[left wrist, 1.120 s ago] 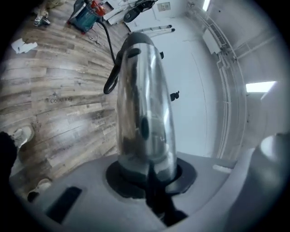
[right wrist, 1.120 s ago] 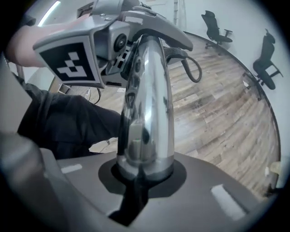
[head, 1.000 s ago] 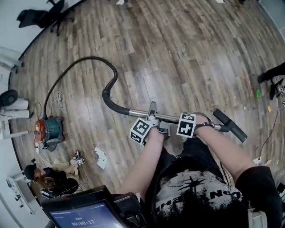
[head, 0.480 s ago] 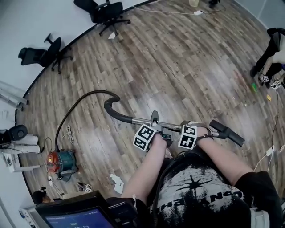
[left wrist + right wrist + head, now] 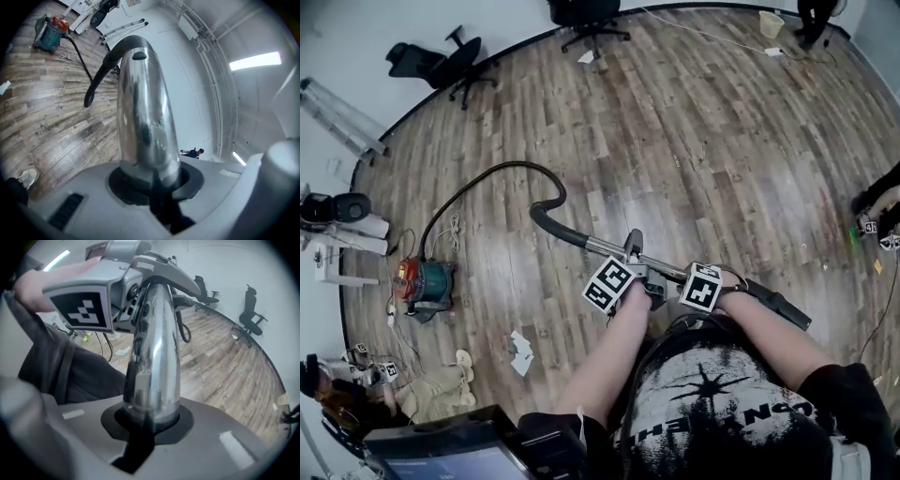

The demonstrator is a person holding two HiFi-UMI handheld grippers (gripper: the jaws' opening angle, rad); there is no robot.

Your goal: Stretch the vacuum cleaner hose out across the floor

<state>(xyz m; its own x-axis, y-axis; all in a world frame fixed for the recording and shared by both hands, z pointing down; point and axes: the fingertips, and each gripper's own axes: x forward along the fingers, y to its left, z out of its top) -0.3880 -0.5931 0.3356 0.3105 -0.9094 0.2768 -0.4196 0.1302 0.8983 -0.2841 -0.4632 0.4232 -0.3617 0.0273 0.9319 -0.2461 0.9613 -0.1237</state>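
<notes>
The vacuum canister stands on the wood floor at the left. Its black hose arcs up from it and curls into the chrome wand, which slants down toward the dark handle end. My left gripper is clamped around the wand near its middle. Its jaws are opening, and the chrome tube still sits in their round notch. My right gripper holds the same tube farther toward the handle. In the right gripper view the left gripper's marker cube shows just ahead on the wand.
Office chairs stand at the far side of the room, with a folded stand at the left wall. A paper scrap and a shoe lie near my feet. A person's legs are at the right edge.
The head view has swung, so the canister now sits higher in the frame. The wand has tipped from nearly level to slanting down to the right. Both grippers stay on it.
</notes>
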